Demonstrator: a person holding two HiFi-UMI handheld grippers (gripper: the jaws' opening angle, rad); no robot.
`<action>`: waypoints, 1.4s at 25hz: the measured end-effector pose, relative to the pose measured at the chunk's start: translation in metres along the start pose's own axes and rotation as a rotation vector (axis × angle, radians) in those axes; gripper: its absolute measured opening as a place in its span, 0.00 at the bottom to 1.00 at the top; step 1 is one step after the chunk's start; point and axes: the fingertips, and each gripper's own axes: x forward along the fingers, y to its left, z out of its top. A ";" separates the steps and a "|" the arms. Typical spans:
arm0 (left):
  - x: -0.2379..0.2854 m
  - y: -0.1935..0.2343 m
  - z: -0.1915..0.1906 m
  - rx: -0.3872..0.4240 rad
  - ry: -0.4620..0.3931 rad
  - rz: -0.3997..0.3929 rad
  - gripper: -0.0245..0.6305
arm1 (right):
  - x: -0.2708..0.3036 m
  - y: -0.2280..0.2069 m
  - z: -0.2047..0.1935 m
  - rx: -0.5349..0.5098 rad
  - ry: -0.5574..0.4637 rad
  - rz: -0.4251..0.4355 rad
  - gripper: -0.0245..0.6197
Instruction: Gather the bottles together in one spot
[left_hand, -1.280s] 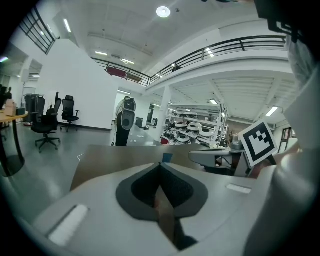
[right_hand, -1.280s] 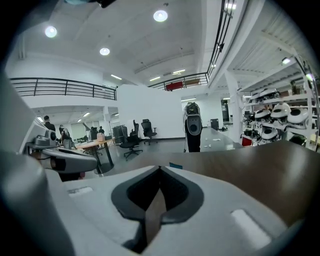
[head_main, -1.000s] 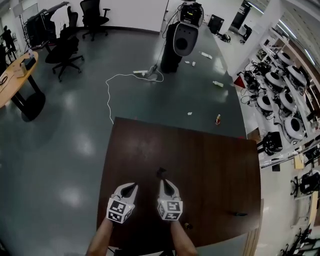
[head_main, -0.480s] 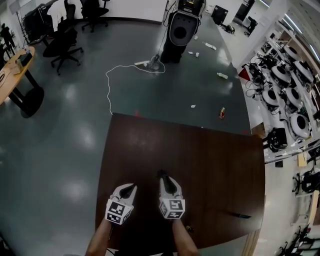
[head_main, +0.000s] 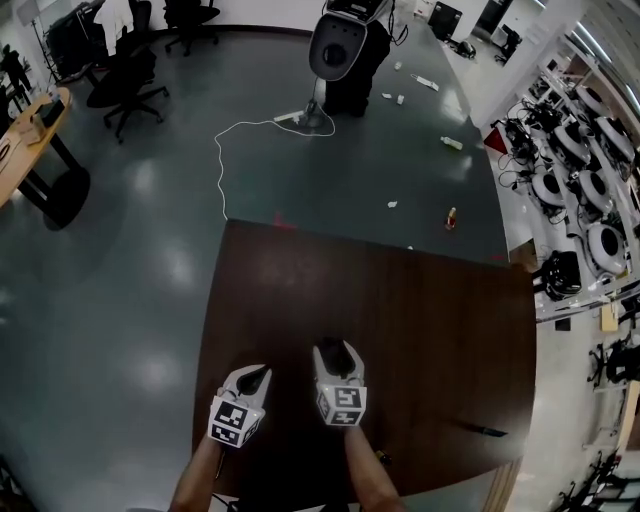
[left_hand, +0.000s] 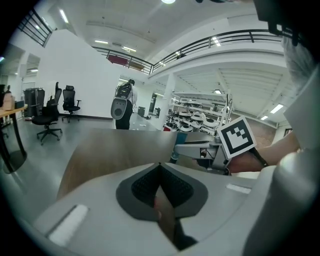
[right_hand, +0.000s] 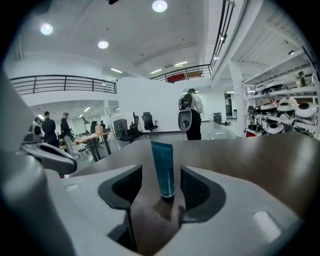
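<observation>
On the table the right gripper has just been opening its jaws, a blue tube stands upright between them, untouched, and the left gripper is pressed together, empty.

A small black item lies on the brown surface, well right of the right tongs. Far ahead of them, a white cable crosses the floor.

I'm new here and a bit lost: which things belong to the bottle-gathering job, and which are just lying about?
Job: upright teal plastic tube, standing on the dark brown wooden table.

Lying about: thin black pen-like object on the table; white cable on the grey floor; black office chairs.
</observation>
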 end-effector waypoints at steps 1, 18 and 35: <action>0.000 0.000 0.000 -0.001 0.001 0.001 0.04 | 0.001 -0.002 0.000 0.000 0.001 -0.003 0.40; -0.006 0.000 -0.002 -0.026 0.001 0.019 0.04 | 0.005 -0.006 0.007 -0.045 -0.026 -0.027 0.22; -0.030 -0.014 0.027 0.012 -0.059 0.033 0.04 | -0.028 -0.001 0.034 -0.059 -0.069 -0.020 0.21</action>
